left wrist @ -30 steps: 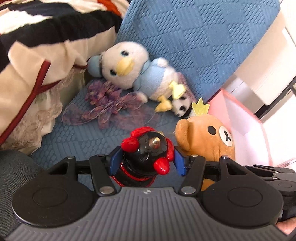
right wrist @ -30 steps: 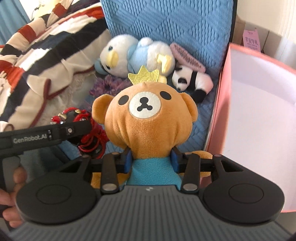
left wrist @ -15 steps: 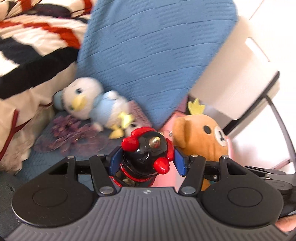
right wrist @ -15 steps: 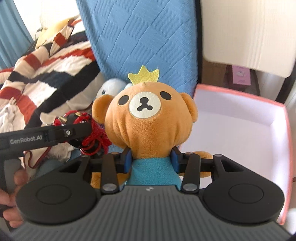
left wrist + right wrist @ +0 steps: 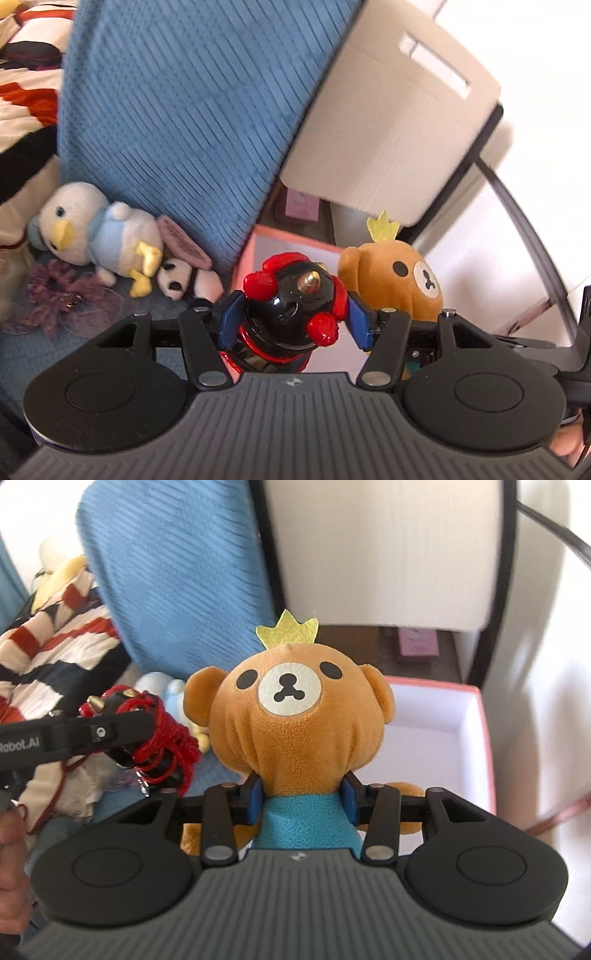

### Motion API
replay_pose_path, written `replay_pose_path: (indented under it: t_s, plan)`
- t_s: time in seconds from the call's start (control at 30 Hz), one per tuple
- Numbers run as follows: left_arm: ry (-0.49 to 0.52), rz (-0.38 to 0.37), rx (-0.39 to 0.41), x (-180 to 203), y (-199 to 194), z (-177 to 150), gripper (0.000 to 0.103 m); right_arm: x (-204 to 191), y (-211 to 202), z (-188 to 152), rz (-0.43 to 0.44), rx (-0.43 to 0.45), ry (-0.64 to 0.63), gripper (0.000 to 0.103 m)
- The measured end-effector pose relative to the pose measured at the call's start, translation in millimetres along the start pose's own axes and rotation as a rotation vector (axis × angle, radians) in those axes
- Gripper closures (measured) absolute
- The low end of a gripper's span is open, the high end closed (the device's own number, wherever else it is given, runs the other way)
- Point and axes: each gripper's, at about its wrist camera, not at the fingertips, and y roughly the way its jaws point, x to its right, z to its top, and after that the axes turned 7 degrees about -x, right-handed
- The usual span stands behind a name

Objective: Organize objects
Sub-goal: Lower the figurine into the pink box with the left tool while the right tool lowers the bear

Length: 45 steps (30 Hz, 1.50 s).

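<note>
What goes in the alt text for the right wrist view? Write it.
The right gripper is clamped on an orange plush bear wearing a yellow crown, held upright in front of an open pink box. At left, the left gripper holds a red and black toy before a blue cushion.

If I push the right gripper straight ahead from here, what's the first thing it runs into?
Probably the pink box: beyond the right gripper, shut on the bear plush, the box's open white interior lies just ahead and below. Depth is unclear; it may pass over the rim toward the white board.
</note>
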Motion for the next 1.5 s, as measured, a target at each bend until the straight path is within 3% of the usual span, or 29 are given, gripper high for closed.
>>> replay_pose_path:
  t_s: [0.43,0.77,1.03,1.17,1.37,1.5]
  plan:
    - [0.015,0.0,-0.164,32,107,-25,0.039,76,53,-17,-0.069,-0.071,0.069,0.057]
    - [0.021,0.039,-0.266,28,175,-26,0.039,93,103,-19,-0.051,-0.135,0.06,0.057]
    - [0.006,0.051,-0.327,20,209,-30,0.039,101,145,-16,-0.05,-0.196,0.055,0.056]
    - [0.021,0.04,-0.308,19,210,-31,0.039,105,157,-14,-0.064,-0.216,0.047,0.054]
    - [0.019,0.04,-0.311,16,203,-29,0.039,113,162,-12,-0.088,-0.235,0.064,0.044]
    - [0.04,0.033,-0.287,19,187,-27,0.039,115,150,-12,-0.084,-0.221,0.089,0.023]
